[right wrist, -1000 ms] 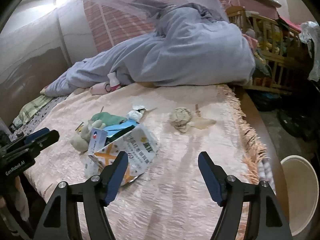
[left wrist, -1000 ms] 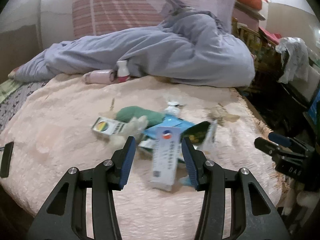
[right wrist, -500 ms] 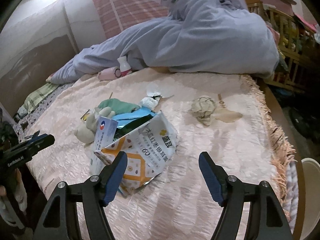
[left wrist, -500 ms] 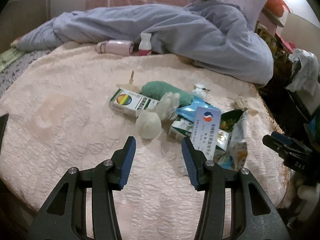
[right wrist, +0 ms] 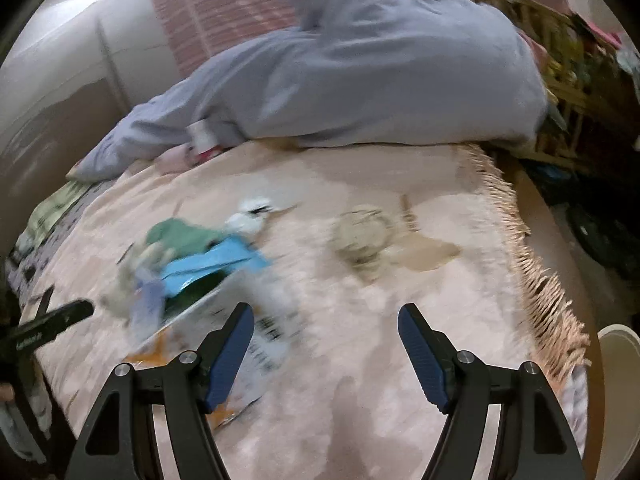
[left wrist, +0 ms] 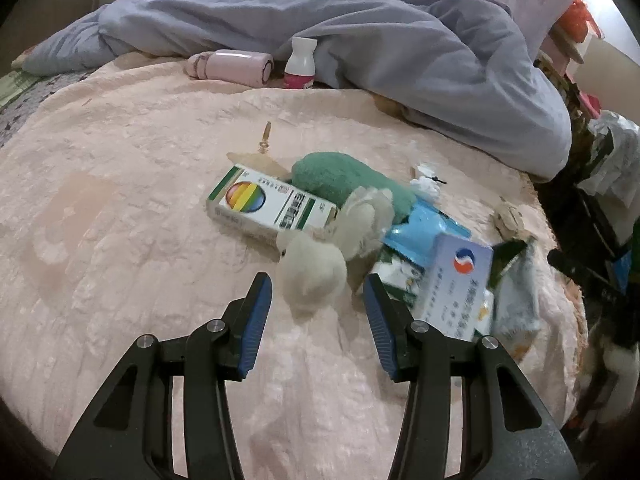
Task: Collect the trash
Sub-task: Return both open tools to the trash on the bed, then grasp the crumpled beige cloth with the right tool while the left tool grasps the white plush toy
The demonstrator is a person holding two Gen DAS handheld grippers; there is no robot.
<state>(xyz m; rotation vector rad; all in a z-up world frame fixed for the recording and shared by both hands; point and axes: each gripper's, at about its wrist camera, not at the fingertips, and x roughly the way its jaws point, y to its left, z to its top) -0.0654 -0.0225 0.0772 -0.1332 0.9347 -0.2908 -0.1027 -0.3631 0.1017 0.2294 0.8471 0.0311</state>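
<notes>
Left gripper (left wrist: 316, 292) hangs spread and empty over the pink bed cover (left wrist: 120, 208), its jaws now framing a cream wad (left wrist: 314, 276) at the near edge of the trash heap. A second ago the white-and-blue box (left wrist: 456, 284) stood between these jaws; that box now lies just right of the right jaw, leaning on a foil snack bag (left wrist: 516, 292). So the aim has slid leftward along the pile, and nothing has been picked up yet.

Behind the wad sit a box with a rainbow disc (left wrist: 268, 208), a green cloth (left wrist: 344, 180), a blue wrapper (left wrist: 424, 232) and a small white scrap (left wrist: 426, 184), all touching or overlapping.

Right gripper (right wrist: 326, 340) is likewise spread wide and holds nothing. Its view is smeared by motion and has closed in on the bed, with the printed bag (right wrist: 256, 336) under its left jaw and a crumpled paper ball (right wrist: 360, 236) lying apart, ahead and to the right. A pale bin (right wrist: 616, 380) shows beyond the fringed edge, a likely drop point.

The judgement: both grippers are at the picking stage, with all the trash on the bed.
</notes>
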